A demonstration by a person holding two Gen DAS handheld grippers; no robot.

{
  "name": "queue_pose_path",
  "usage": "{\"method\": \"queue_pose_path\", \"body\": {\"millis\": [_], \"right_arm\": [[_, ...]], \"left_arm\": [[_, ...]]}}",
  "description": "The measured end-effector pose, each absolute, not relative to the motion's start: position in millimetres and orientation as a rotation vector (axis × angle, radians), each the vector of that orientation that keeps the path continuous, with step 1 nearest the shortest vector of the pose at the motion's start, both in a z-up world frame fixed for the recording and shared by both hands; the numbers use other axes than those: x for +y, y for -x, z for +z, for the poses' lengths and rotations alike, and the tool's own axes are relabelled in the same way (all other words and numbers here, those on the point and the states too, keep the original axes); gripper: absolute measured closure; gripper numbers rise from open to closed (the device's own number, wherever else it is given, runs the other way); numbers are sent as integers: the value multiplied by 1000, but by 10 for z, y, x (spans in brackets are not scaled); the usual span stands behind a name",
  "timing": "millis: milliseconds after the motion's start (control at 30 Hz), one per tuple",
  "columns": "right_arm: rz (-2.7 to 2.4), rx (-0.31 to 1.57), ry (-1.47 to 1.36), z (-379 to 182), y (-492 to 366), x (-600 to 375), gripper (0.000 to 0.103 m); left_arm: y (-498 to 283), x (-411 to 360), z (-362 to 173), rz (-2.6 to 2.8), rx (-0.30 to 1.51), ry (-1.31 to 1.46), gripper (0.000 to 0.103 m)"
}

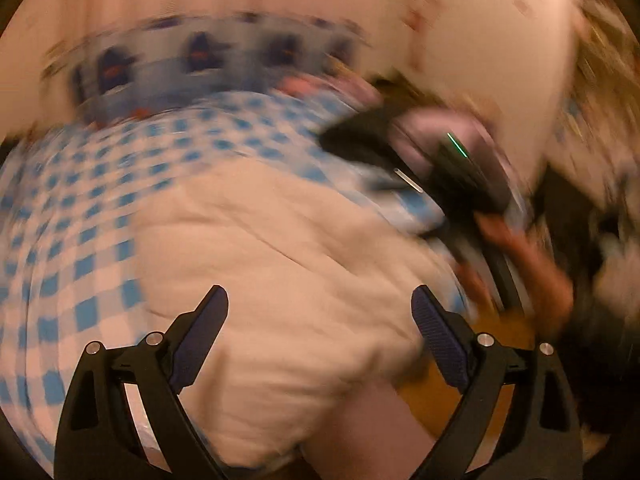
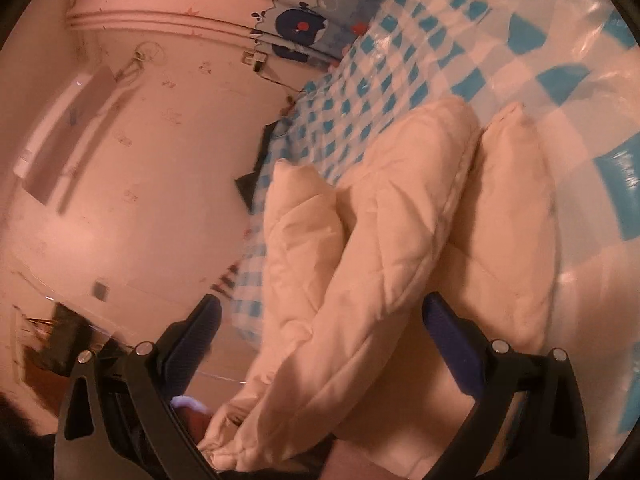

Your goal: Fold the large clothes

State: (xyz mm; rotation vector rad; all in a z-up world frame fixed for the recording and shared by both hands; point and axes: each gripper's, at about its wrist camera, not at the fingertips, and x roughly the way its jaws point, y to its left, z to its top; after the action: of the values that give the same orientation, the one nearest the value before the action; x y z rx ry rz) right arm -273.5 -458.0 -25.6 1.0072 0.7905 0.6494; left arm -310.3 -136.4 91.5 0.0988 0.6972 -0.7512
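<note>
The coat (image 2: 384,248) was a big, puffy, cream one. It lay on the bed, on a blue and white check sheet (image 2: 420,52). It was bunched up in fat rolls, and part of it hung near the bed's edge.

The left gripper (image 1: 320,320) had its fingers wide apart, with nothing pinched between them. The coat was just below it. That view was very blurry. The right gripper (image 2: 324,328) was wide apart too. A roll of the coat showed between its fingers, but the pads did not squeeze it. In the left view, the right gripper and the hand (image 1: 532,264) that held it showed off to the side, near the coat's edge.

The coat looked let go, so the next fold was probably not started yet.

To do it well, it would help to pick two far-apart spots on one edge. Each gripper should bite deep, since the puffy cloth could slip out. Both should lift together and lay the cloth flat, not in lumps.
</note>
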Motion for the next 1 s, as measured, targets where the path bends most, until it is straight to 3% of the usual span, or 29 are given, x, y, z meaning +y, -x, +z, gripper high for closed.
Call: {"method": "queue_pose_path", "body": {"millis": [233, 367, 567, 667, 733, 767, 800, 867, 1000], "right_arm": [[734, 797, -1021, -208, 2454, -4549, 6], [712, 865, -869, 44, 2221, -4408, 6], [655, 1141, -545, 129, 1691, -3807, 6], [643, 1138, -366, 191, 1693, -3499, 6], [652, 1082, -364, 253, 1769, -3447, 24], [639, 1059, -378, 268, 1795, -3480, 45], [640, 1034, -390, 293, 1827, -3507, 51], [651, 1000, -370, 372, 1936, -3475, 61], [680, 880, -320, 830, 2273, -3423, 66]], "left_arm": [[2072, -1296, 303, -668, 865, 140, 14], [2123, -1229, 92, -673, 809, 206, 14], [2160, -1411, -10, -727, 822, 155, 11], [2198, -1554, -13, -718, 819, 81, 9], [2207, -1540, 7, -725, 813, 90, 9], [2209, -1507, 20, -732, 808, 105, 9], [2210, -1472, 37, -744, 805, 122, 9], [2219, -1449, 66, -759, 801, 137, 9], [2346, -1470, 264, -807, 754, 168, 9]]}}
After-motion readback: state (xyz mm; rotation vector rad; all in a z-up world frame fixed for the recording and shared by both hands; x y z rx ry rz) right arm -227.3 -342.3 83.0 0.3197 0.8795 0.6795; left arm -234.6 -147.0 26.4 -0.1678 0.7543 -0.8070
